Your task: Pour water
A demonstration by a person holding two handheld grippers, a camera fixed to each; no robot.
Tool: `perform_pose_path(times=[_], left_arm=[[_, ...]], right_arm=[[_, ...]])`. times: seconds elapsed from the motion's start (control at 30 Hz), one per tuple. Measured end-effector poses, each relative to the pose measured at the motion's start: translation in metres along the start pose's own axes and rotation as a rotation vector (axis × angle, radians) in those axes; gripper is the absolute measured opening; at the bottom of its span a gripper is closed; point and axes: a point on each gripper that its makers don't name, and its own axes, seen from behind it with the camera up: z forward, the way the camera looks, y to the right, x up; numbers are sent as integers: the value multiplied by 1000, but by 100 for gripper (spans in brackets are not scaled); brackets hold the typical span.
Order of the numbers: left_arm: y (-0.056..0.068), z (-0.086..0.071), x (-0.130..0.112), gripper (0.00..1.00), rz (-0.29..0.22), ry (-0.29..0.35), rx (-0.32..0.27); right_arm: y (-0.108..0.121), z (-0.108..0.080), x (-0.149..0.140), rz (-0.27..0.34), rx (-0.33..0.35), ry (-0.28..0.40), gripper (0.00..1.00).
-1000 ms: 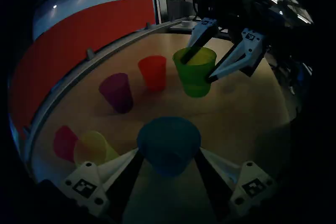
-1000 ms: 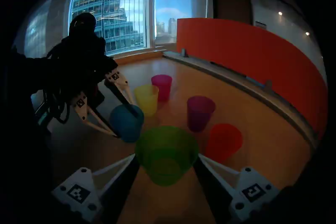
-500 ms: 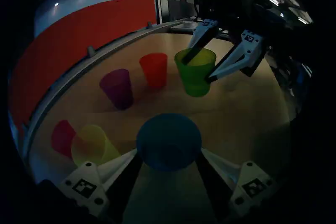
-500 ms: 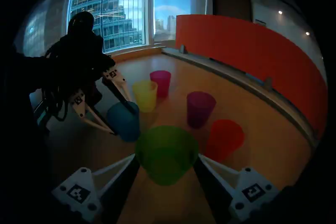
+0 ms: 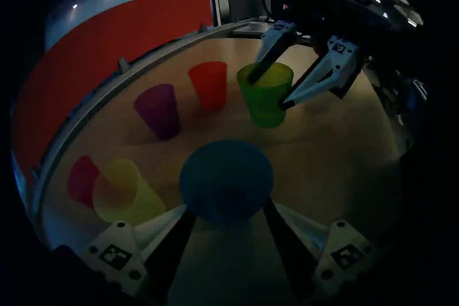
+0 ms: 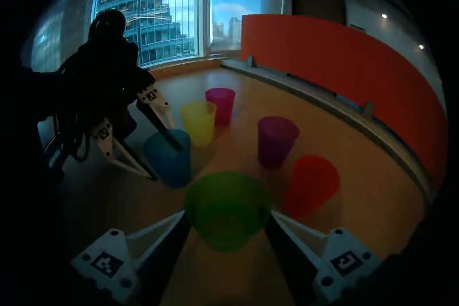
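A wooden table (image 5: 338,151) is seen in a room, with a long red wall (image 6: 344,59) along one side and big windows (image 6: 149,13) at the far end, where tall buildings and blue sky are shown. The blue cup (image 5: 225,182) is held upright over the table, low in the left gripper view, and it is pinched from both sides by the fingers of the left gripper (image 5: 228,214). The green cup (image 6: 228,208) is held the same way by the right gripper (image 6: 228,217), with one finger pressed on each side of it. The two held cups are kept near each other but apart, each with its open top up. Whether water is inside them cannot be told. Four more cups are stood on the table. The yellow cup (image 6: 198,122) is placed just beside the blue one, and the pink cup (image 6: 220,105) is set close behind the yellow one. The purple cup (image 6: 276,140) and the red cup (image 6: 311,182) are found closer to the red wall, near each other but apart. A person's dark shape (image 6: 109,70) is seen behind the left gripper.
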Motion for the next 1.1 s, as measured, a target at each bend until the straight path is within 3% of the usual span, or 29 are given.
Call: perform_pose_path(times=[0.3,1.1], left_arm=[[-5,-6,-8,83,-28,-1,14],[3,-25,-22,83,-72,5,39]], right_arm=[[-4,8,-7,3,9,-8,89],[-8,15,-17,-2,3,-12,91]])
